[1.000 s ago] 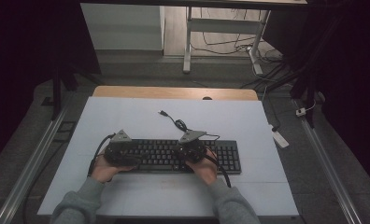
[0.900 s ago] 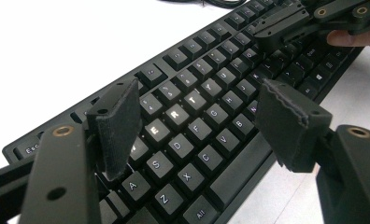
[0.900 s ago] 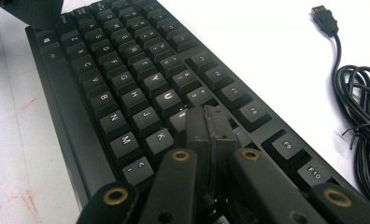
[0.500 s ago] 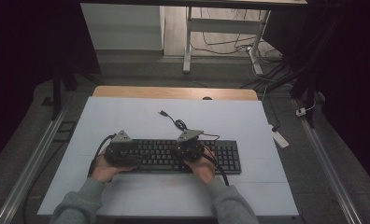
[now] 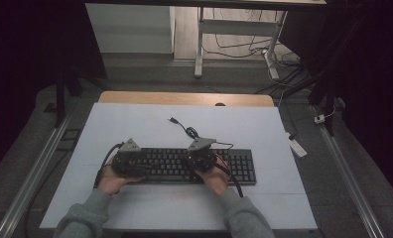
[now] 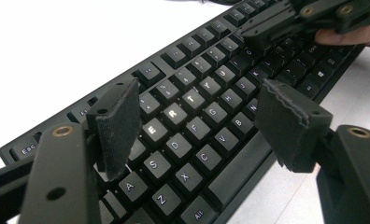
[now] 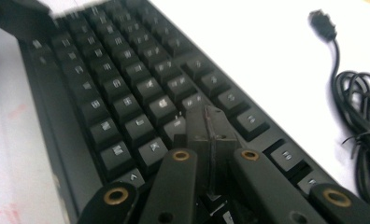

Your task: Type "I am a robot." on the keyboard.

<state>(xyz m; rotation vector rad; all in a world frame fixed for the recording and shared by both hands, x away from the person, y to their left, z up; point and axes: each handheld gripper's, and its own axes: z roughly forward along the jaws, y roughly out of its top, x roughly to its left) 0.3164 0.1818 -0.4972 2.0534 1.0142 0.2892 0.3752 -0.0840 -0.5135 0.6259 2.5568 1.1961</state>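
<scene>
On the white bench point(image 5: 135, 124) lies a black keyboard point(image 5: 234, 166), long axis running left to right, its coiled cable point(image 5: 187, 130) trailing behind. Left claw point(image 6: 197, 121) spread wide above the letter keys; right claw point(image 7: 210, 122) pressed shut, tips seemingly on a key, though blurred.

Grey sleeves point(image 5: 85, 218), black brass-riveted tools point(image 6: 199, 123)

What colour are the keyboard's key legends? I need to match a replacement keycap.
White legends on black keys of the keyboard, clearest in the left gripper view.
</scene>
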